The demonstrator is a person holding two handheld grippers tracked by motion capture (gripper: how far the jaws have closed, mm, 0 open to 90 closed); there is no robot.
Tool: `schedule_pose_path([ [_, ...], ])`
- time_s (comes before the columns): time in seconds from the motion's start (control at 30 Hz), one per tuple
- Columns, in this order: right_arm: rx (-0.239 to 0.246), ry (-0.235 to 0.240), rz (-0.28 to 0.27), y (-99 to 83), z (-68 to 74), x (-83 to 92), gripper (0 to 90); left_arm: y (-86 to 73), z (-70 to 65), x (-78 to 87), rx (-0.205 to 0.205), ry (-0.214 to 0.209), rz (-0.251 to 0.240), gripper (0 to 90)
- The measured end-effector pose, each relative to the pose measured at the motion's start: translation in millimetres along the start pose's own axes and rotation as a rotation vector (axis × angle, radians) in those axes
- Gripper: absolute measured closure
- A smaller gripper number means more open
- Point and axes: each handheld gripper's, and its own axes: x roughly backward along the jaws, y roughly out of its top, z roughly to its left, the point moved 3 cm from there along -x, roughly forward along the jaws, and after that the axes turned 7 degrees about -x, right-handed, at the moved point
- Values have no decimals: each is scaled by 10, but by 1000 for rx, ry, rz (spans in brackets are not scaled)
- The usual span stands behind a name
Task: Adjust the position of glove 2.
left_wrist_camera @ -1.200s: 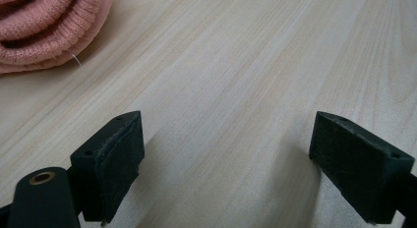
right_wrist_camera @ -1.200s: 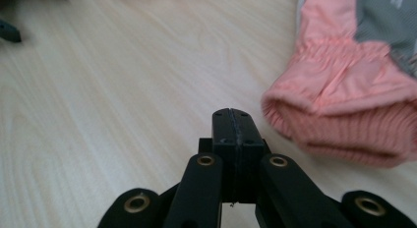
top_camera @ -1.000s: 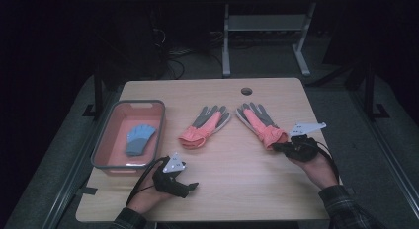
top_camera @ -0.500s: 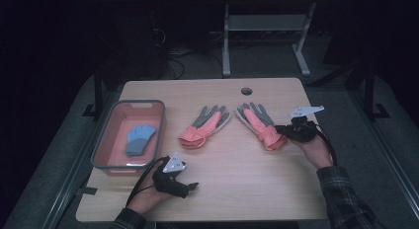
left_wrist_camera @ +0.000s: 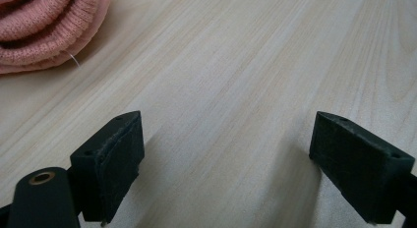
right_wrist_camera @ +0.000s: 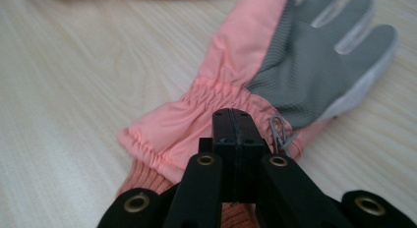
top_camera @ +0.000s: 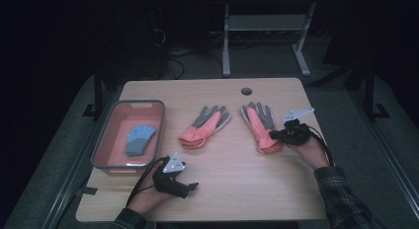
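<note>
right gripper – jaws together at cuff of right pink glove, grip on fabric unclear | left gripper – jaws apart over bare table | glove soft, light, floppy – pinch gathered cuff

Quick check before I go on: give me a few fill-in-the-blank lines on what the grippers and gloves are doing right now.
1. The right gripper is shut on the cuff of the right-hand ____ glove.
2. The left gripper has its jaws ____ over bare table.
3. The blue glove lies inside the ____.

Missing words: pink; open; bin
</note>
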Motion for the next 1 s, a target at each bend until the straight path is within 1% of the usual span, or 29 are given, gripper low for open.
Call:
schedule_pose_path([
  [0.33, 40, 83, 31, 5, 216, -19, 900, 0, -1, 0, 2, 0, 0, 126],
  [0.37, 51, 92, 31, 5, 236, -24, 899, 0, -2, 1, 1, 0, 0, 126],
  [0.4, 58, 103, 34, 7, 268, -30, 900, -1, -2, 1, 0, 0, 1, 126],
  [0.47, 58, 120, 45, 9, 328, -32, 900, 0, -4, 1, 0, 1, 0, 126],
  [0.53, 78, 134, 42, 9, 364, -41, 900, -1, -5, 0, 0, 1, -1, 126],
  [0.6, 79, 159, 46, 0, 427, -51, 900, 0, -5, 0, 0, 1, -1, 126],
  [0.77, 98, 202, 65, -8, 572, -55, 900, -1, -6, 1, -1, 2, -1, 126],
  [0.8, 110, 210, 68, -9, 595, -59, 900, -1, -6, 0, 0, 2, -2, 126],
  [0.93, 131, 228, 69, -1, 706, -65, 899, -1, -7, 0, 0, 2, -2, 126],
  [0.97, 132, 231, 66, 7, 724, -57, 899, -1, -6, 1, -1, 2, -1, 126],
  [1.0, 145, 226, 57, 16, 722, -48, 899, -1, -6, 1, -1, 2, -1, 126],
])
